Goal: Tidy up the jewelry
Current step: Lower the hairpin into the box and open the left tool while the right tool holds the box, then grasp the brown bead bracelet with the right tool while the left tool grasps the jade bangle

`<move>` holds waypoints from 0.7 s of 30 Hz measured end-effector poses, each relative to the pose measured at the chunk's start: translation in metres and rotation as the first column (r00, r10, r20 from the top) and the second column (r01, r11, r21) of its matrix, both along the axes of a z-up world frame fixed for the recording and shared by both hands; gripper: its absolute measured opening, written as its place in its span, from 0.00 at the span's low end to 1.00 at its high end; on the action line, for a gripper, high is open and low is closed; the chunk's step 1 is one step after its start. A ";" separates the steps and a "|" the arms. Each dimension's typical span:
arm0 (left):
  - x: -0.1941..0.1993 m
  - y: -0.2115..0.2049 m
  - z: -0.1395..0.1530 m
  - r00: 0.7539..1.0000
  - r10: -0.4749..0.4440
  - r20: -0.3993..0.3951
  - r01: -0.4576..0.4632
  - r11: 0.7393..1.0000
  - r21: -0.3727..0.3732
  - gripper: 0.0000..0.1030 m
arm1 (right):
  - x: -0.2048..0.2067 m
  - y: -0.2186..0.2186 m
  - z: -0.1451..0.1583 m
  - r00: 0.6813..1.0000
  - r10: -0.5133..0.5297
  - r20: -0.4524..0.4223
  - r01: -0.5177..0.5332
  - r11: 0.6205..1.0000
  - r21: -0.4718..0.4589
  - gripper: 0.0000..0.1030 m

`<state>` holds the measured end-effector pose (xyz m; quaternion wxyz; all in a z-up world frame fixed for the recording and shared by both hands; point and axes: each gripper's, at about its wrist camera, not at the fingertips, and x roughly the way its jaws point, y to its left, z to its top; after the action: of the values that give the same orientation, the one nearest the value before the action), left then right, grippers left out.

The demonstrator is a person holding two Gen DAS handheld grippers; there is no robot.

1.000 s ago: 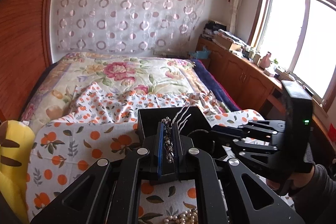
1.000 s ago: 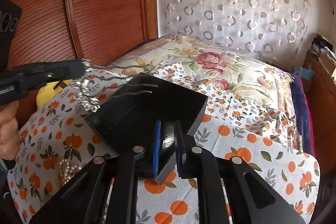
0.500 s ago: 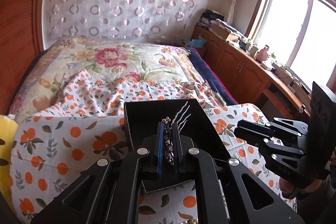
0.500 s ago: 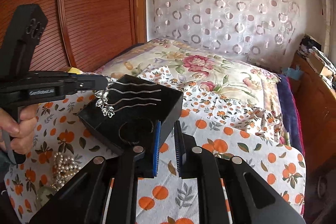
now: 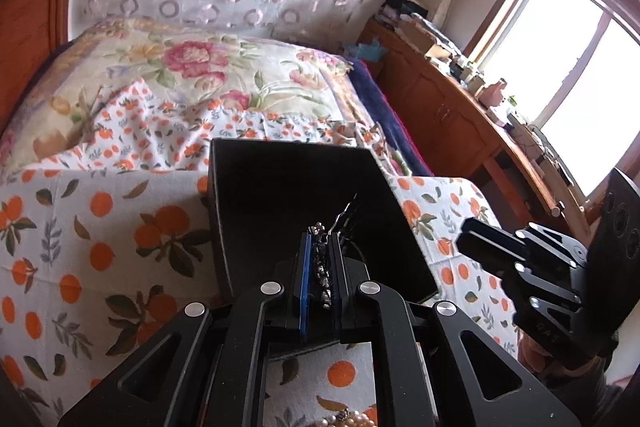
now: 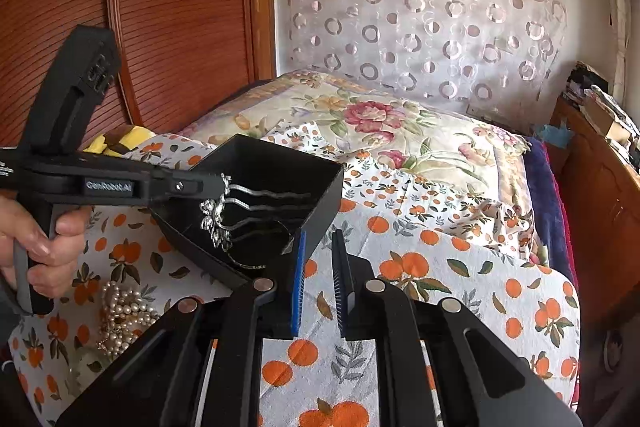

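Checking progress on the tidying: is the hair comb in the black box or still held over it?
Still held: the left gripper clamps the hair comb, prongs over the box.

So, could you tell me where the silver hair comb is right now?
The hair comb is clamped in the left gripper, its prongs reaching over the open black box at left of the right wrist view, above the pearls.

Box, pearls on bed

The white word "GenRobot.AI" can be read on the side of the black plastic left hand-held gripper, in the right wrist view. Faint raised marks on the black right hand-held gripper cannot be read.
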<state>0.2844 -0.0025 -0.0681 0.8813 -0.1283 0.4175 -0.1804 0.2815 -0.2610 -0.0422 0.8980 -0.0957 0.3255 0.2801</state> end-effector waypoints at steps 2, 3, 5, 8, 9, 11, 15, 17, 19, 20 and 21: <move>0.000 0.002 0.001 1.000 0.018 -0.001 -0.018 1.000 0.023 0.09 | 0.000 0.000 0.001 1.000 0.001 0.003 -0.001 1.000 -0.001 0.14; 0.000 0.002 0.002 1.000 0.019 -0.001 -0.019 1.000 0.025 0.18 | -0.002 0.000 0.001 1.000 0.000 0.006 0.000 1.000 -0.002 0.14; -0.003 0.003 0.005 1.000 0.024 0.015 -0.025 0.999 0.034 0.25 | -0.004 -0.001 0.002 1.000 -0.003 0.009 0.004 1.000 -0.001 0.14; -0.010 0.003 0.012 0.999 0.025 0.046 -0.028 0.997 0.069 0.29 | -0.009 -0.002 0.004 1.000 -0.009 0.013 0.009 1.000 0.002 0.14; -0.015 0.002 0.014 0.998 0.023 0.059 -0.027 0.996 0.080 0.30 | -0.012 -0.002 0.004 1.000 -0.012 0.015 0.011 1.000 0.002 0.14; -0.023 0.001 0.019 0.997 0.018 0.077 -0.025 0.995 0.100 0.30 | -0.019 -0.003 0.005 1.000 -0.016 0.018 0.016 1.000 0.006 0.14; -0.043 0.002 0.024 0.996 0.005 0.093 -0.017 0.992 0.127 0.31 | -0.034 -0.002 0.007 1.000 -0.019 0.019 0.018 1.000 0.019 0.14; -0.055 0.004 0.025 0.995 0.004 0.100 -0.018 0.990 0.142 0.31 | -0.044 -0.001 0.006 1.000 -0.017 0.015 0.017 1.000 0.027 0.14; -0.066 0.007 0.024 0.995 0.005 0.101 -0.020 0.988 0.153 0.31 | -0.054 0.000 0.003 1.000 -0.014 0.009 0.014 1.000 0.028 0.14; -0.070 0.009 0.024 0.995 0.003 0.101 -0.019 0.988 0.156 0.31 | -0.058 0.001 0.002 1.000 -0.013 0.007 0.013 1.000 0.028 0.14; -0.077 0.010 0.023 0.995 0.001 0.102 -0.018 0.987 0.162 0.31 | -0.062 0.002 0.001 1.000 -0.012 0.004 0.012 1.000 0.028 0.14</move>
<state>0.2076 0.0073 -0.0451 0.9098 -0.0487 0.3848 -0.1480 0.2197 -0.2592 -0.0416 0.9016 -0.0816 0.3203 0.2789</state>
